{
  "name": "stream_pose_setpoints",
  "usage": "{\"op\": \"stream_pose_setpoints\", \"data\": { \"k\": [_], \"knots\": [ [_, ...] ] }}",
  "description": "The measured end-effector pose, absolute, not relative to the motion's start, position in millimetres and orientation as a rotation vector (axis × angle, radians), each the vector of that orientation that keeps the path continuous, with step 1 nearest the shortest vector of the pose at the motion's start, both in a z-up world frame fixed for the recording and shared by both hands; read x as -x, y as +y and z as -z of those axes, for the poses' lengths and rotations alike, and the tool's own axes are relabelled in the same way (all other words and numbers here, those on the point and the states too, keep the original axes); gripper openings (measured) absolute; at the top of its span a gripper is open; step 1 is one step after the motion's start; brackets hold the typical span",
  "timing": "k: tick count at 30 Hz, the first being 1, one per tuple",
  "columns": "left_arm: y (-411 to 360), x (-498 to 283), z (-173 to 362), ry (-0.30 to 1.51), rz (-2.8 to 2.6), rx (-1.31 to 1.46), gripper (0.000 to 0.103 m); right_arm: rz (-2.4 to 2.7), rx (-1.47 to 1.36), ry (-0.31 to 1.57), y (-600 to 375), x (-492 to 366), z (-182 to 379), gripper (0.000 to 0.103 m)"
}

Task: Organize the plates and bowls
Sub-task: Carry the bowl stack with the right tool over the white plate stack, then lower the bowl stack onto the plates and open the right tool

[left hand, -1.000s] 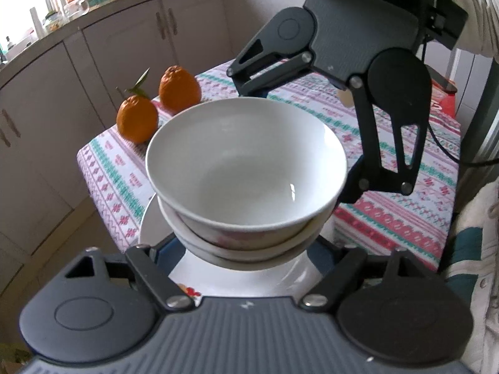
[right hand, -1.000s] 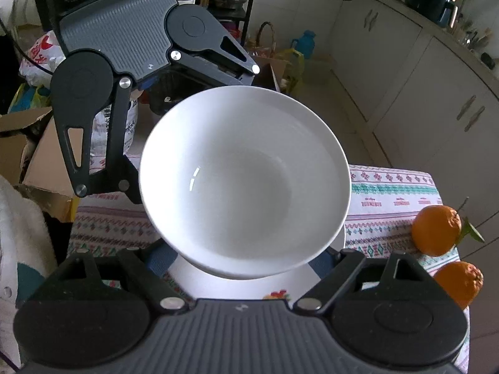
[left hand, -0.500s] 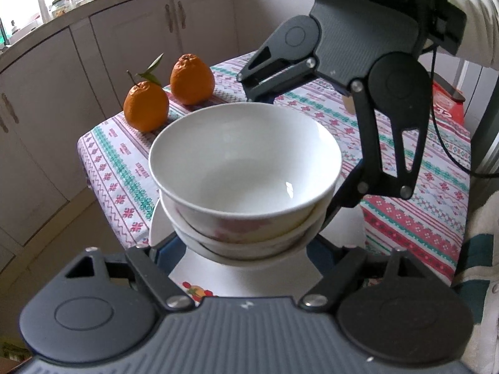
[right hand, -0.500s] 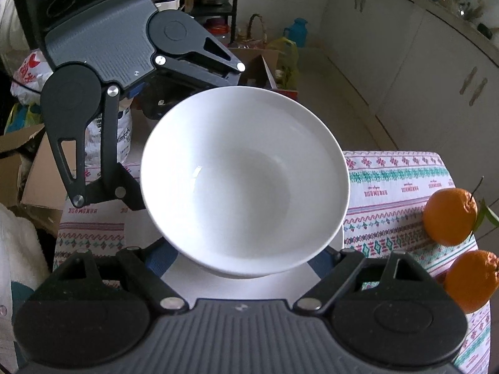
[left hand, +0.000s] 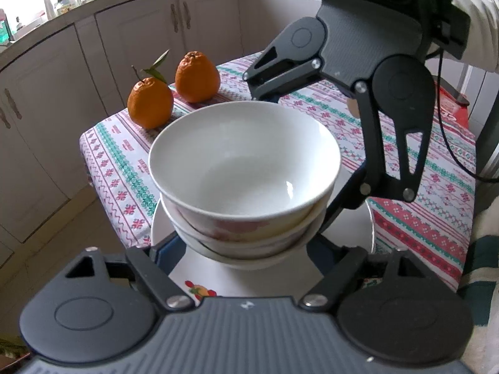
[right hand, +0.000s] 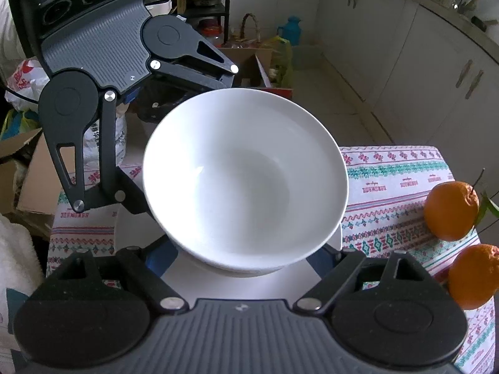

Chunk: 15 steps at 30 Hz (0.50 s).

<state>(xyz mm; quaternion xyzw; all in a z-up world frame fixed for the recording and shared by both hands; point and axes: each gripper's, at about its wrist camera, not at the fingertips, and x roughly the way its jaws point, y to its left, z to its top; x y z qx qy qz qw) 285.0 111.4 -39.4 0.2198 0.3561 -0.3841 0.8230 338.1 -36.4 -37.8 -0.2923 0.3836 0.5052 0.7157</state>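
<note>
A stack of bowls sits on a white plate (left hand: 215,275) (right hand: 237,290) with a fruit print. The top bowl (left hand: 243,168) (right hand: 243,174) is plain white, and the one under it has a red pattern (left hand: 237,227). My left gripper (left hand: 241,249) reaches in from one side, its fingers hugging the lower bowls. My right gripper (right hand: 243,258) faces it from the other side. Its jaws are opening, with the stack between them. The pads of both run under the bowl rims and are hidden.
The plate lies near the edge of a table with a patterned cloth (left hand: 421,224) (right hand: 389,187). Two oranges (left hand: 149,103) (left hand: 196,78) stand at a corner of it. Cabinets (left hand: 140,46) line the wall. Boxes and bags (right hand: 28,168) crowd the floor beyond the table.
Both grippers and the bowl stack sank a little toward the table, then held still. The oranges sit higher in the left wrist view.
</note>
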Motion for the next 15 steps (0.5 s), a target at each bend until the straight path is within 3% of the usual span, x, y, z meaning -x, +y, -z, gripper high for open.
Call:
{"op": "stream_pose_setpoints", "data": {
  "k": [4, 15],
  "knots": [
    [110, -277, 40, 0.733, 0.77, -0.477, 0.095, -1.098, 0.599, 0.855, -41, -337, 35, 0.103],
    [106, -187, 25, 0.54, 0.446, -0.443, 0.102, -0.643, 0.525, 0.882, -89, -274, 31, 0.103]
  ]
}}
